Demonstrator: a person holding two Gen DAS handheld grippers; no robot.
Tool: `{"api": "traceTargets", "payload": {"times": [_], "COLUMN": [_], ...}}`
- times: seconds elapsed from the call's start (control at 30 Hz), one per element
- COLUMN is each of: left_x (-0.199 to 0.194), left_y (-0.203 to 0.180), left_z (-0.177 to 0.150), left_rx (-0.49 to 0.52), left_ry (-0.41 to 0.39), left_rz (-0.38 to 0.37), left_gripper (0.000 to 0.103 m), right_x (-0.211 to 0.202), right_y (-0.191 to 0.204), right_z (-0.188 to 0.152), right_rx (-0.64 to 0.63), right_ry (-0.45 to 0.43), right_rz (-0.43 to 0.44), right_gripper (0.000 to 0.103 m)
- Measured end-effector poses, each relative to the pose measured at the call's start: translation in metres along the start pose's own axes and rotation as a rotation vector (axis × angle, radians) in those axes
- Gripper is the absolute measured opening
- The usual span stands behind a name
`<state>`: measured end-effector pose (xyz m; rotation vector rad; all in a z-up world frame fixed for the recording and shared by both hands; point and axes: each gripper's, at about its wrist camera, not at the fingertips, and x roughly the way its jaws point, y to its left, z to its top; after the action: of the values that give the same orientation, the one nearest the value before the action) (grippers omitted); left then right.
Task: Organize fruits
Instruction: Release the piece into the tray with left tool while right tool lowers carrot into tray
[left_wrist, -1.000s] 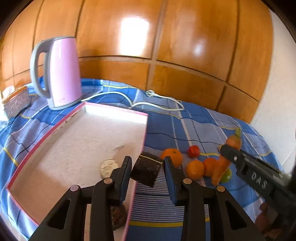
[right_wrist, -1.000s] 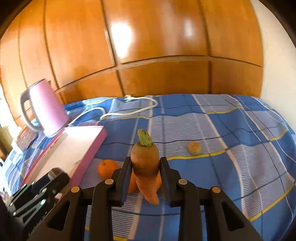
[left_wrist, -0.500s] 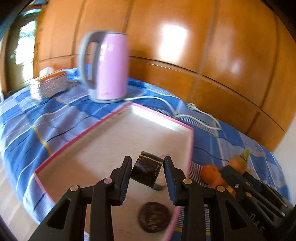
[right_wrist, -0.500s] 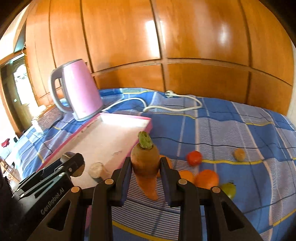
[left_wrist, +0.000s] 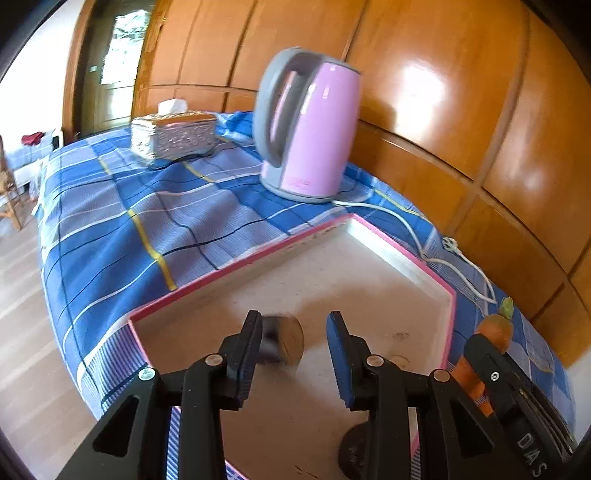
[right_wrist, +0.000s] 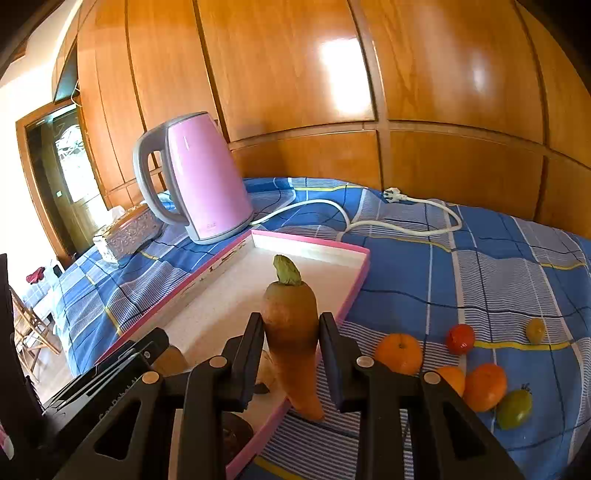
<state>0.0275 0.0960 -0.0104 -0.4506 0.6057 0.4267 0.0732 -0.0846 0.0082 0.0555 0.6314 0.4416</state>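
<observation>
My right gripper (right_wrist: 291, 334) held the carrot (right_wrist: 291, 325) between its fingers, stubby green top up and tip pointing down, thick at the shoulder and dull orange-brown, hanging over the near right edge of the pink-rimmed tray (right_wrist: 354, 291). In the left wrist view the same carrot (left_wrist: 493, 332) showed behind that gripper's black finger. My left gripper (left_wrist: 293, 345) hung above the tray (left_wrist: 448, 325); a blurred dark chunk with a tan cut face (left_wrist: 282, 341) sat against its left finger only, so I could not tell whether it was gripped. On the blue checked cloth (right_wrist: 480, 266), right of the tray, lay 3 oranges (right_wrist: 399, 352), a red tomato (right_wrist: 460, 338) and 2 greenish ones (right_wrist: 513, 408). A pink kettle (right_wrist: 203, 184) stood behind the tray.
</observation>
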Motion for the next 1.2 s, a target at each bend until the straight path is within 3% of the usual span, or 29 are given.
{"api": "traceTargets", "payload": {"times": [0.13,0.27,0.4,0.57,1.0,1.2], "left_x": [0.002,0.004,0.007,0.006,0.002,-0.004], "left_y": [0.006,0.014,0.018,0.019,0.018,0.017], "left_z": [0.001,0.001,0.002,0.002,0.002,0.002], "left_rx": [-0.026,-0.066,-0.087,-0.094,-0.095,-0.084], "left_ry": [-0.004,-0.003,0.003,-0.003,-0.014,-0.038], "left_rz": [0.030,0.064,0.079,0.082,0.076,0.055], "left_gripper": [0.039,0.053,0.057,0.067,0.071,0.080], "right_x": [0.008,0.019,0.024,0.021,0.019,0.015], "right_y": [0.007,0.022,0.028,0.025,0.016,0.009], "right_z": [0.003,0.004,0.002,0.002,-0.001,-0.005], "right_rx": [-0.012,-0.049,-0.068,-0.054,-0.041,-0.028], "right_ry": [0.002,0.018,0.027,0.020,0.033,0.047], "right_rz": [0.021,0.057,0.064,0.074,0.025,-0.017], "right_gripper": [0.031,0.030,0.031,0.031,0.034,0.036]}}
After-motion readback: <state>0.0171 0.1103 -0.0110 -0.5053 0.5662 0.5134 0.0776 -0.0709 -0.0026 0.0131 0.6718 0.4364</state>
